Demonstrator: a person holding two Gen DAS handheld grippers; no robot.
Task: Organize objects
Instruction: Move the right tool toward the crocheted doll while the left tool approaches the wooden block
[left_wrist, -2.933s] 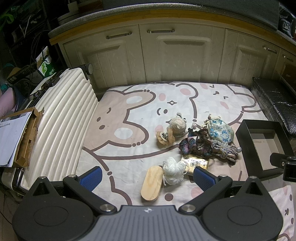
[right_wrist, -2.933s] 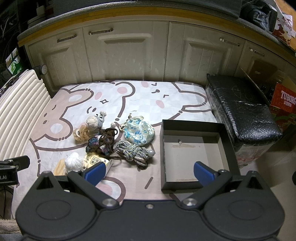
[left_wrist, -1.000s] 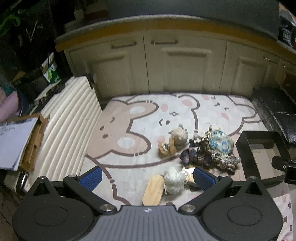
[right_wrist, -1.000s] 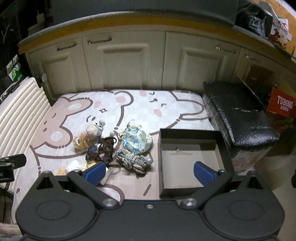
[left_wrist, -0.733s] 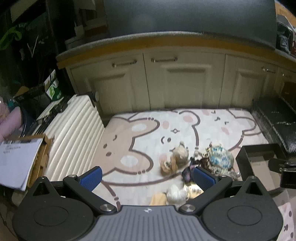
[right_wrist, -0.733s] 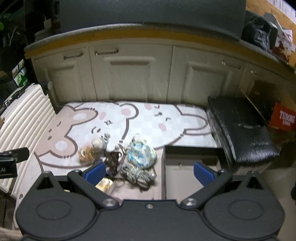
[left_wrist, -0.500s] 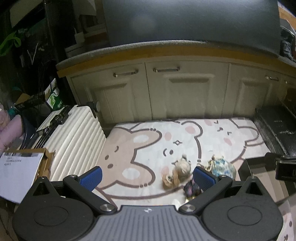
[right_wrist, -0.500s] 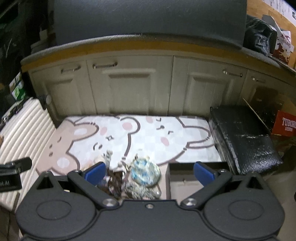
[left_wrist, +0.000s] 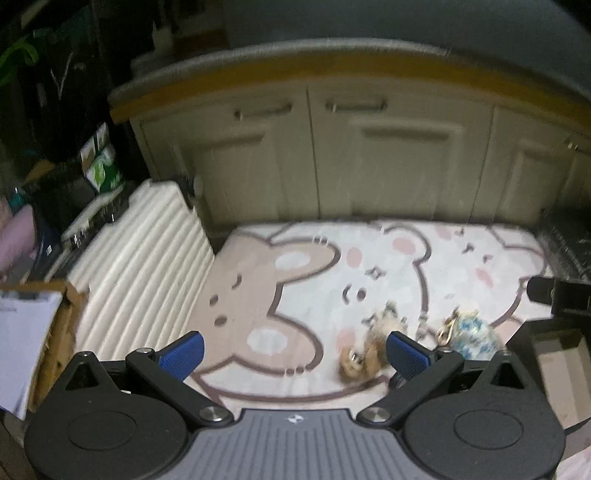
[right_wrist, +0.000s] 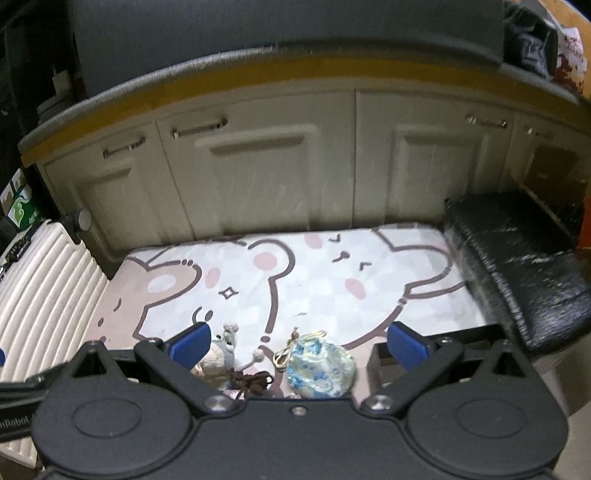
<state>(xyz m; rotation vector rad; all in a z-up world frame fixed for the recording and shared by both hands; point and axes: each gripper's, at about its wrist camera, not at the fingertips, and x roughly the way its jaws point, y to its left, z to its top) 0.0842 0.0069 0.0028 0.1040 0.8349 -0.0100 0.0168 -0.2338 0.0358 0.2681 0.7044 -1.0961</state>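
Small objects lie on a bear-print mat (left_wrist: 303, 280) (right_wrist: 317, 280). A blue floral pouch (right_wrist: 320, 363) (left_wrist: 472, 334), a knitted plush toy (right_wrist: 221, 347) (left_wrist: 384, 325) and a dark beaded trinket (right_wrist: 251, 380) show low in both views. The black open box (left_wrist: 546, 347) (right_wrist: 380, 354) stands right of them, mostly hidden. My left gripper (left_wrist: 295, 350) and right gripper (right_wrist: 299, 341) are both open, empty and held high above the mat. The other items of the pile are hidden behind the gripper bodies.
Cream cabinets (right_wrist: 258, 177) with metal handles run along the back. A ribbed white suitcase (left_wrist: 140, 266) lies left of the mat, with a cardboard box and papers (left_wrist: 33, 325) beside it. A black wrapped block (right_wrist: 517, 266) lies at the right.
Both grippers have risen and tilted up; the objects have slid to the bottom of each view and more cabinet and counter shows. The now frames are blurred by motion. Jaws stay open.
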